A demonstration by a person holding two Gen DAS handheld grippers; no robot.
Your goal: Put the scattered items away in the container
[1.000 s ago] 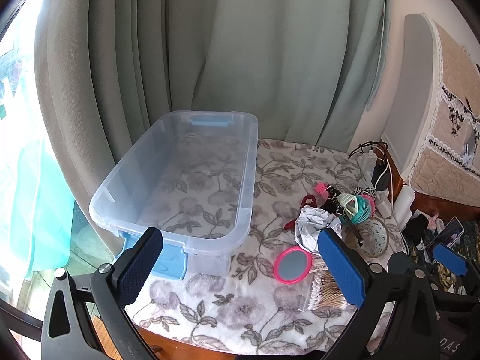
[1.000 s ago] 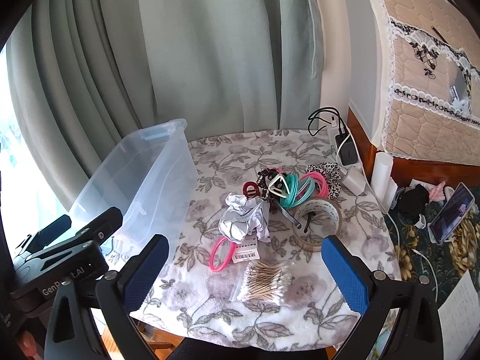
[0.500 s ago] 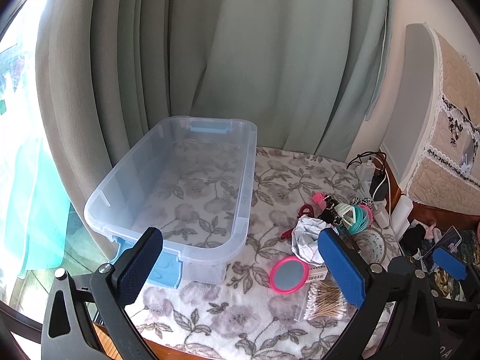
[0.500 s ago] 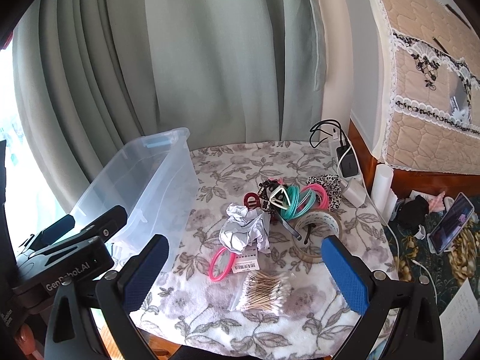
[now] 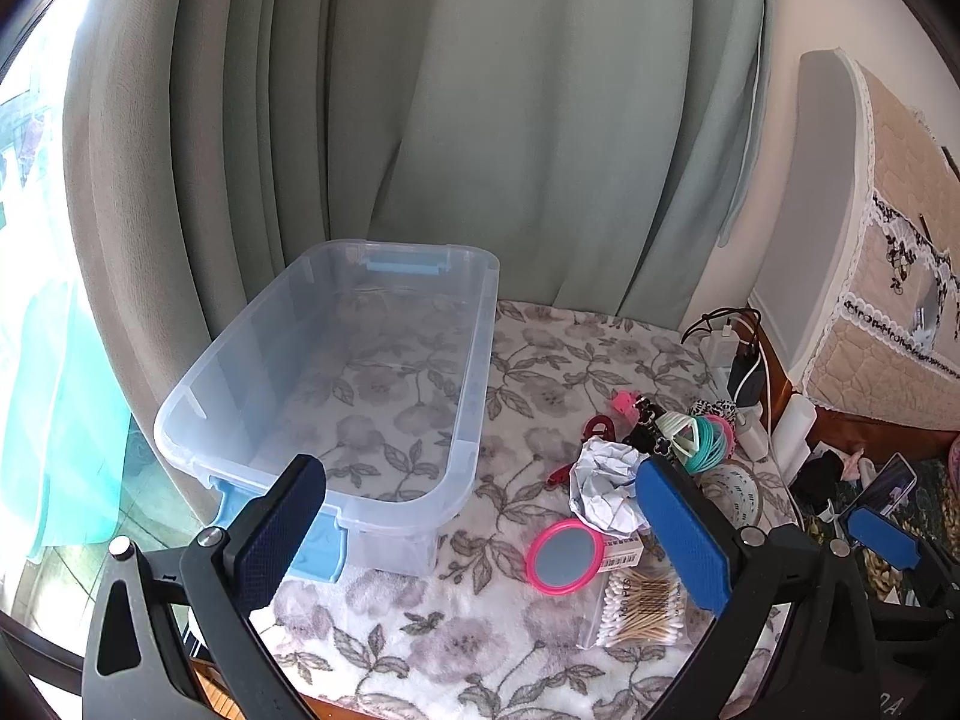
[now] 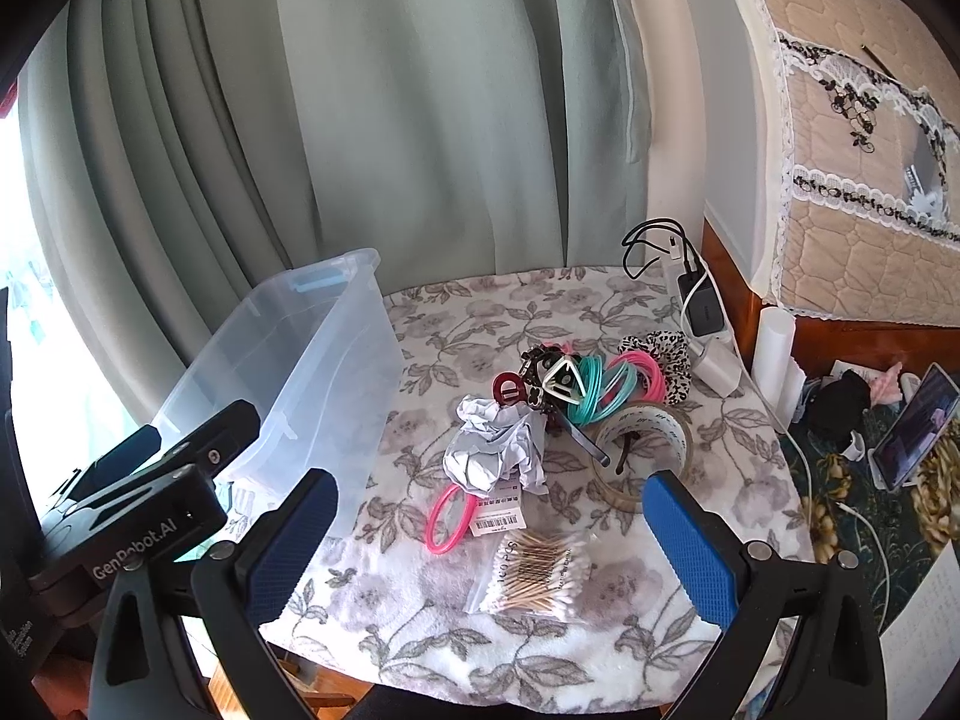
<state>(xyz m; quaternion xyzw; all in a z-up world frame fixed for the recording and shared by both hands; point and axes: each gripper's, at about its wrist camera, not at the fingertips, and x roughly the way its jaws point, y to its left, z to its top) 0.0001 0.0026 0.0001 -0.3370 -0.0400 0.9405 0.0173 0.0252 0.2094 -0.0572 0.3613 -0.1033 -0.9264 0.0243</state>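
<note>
**Bin empty, tidying not begun**

Clutter fills the right side of the left wrist view: a pink round mirror (image 5: 564,556), a crumpled white paper (image 5: 603,482), a bag of cotton swabs (image 5: 643,605), a dark red hair claw (image 5: 596,425) and teal and pink hair ties (image 5: 708,440), all on the floral cloth (image 5: 420,648). The clear plastic bin (image 5: 474,372) stands left of them with nothing inside. The left gripper (image 5: 480,540) is spread wide and holds nothing.

From the right wrist, the same heap lies ahead, with a tape roll (image 6: 645,441) just beside the paper and a leopard scrunchie (image 6: 669,360) behind it. The right gripper (image 6: 489,546) is also wide and empty, hovering above the swabs. By my reading, every item is left to move.
</note>
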